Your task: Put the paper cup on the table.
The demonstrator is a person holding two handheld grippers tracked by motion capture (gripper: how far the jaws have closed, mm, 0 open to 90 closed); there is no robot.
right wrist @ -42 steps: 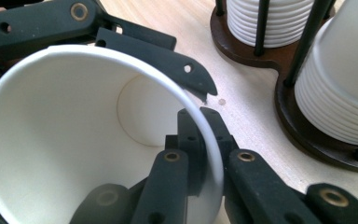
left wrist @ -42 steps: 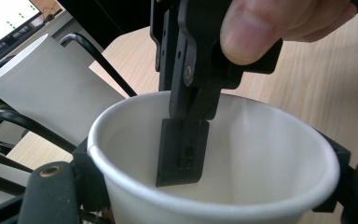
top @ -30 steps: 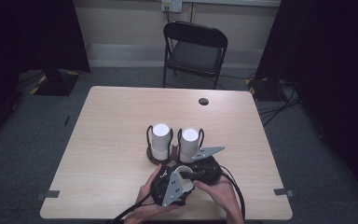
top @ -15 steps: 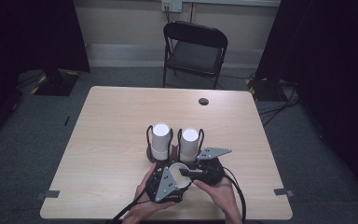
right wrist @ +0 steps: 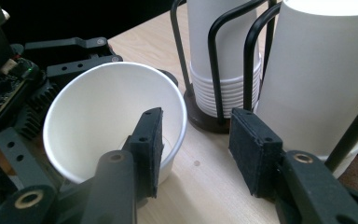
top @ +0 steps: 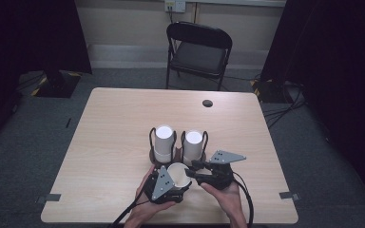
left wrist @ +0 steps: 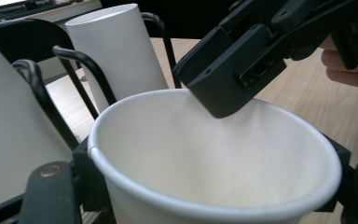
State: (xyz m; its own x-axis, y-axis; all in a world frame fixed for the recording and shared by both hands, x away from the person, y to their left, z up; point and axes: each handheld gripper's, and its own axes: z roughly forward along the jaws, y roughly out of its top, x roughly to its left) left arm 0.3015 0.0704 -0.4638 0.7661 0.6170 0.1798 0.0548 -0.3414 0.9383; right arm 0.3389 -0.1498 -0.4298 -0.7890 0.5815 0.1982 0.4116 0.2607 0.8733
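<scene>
A white paper cup (top: 177, 172) stands upright between the jaws of my left gripper (top: 178, 179), which is shut on its sides near the table's front edge. My right gripper (top: 193, 172) reaches in from the right. Its jaws have just been opening: one pad (right wrist: 148, 140) sits inside the cup's rim (right wrist: 179, 109), the other pad (right wrist: 254, 154) stands well outside, and neither presses the wall. Just behind the cup stand two black wire holders with stacks of white cups, the left stack (top: 164, 140) and the right stack (top: 193, 145).
The wooden table (top: 109, 142) has a small dark round spot (top: 207, 103) near its far edge. A black folding chair (top: 197, 52) stands behind it. Cables trail from both grippers over the front edge. The wire holders (right wrist: 223, 42) rise close to my right jaws.
My right gripper's jaws have spread apart at the cup's rim. The cup and my left gripper have stayed in place.
</scene>
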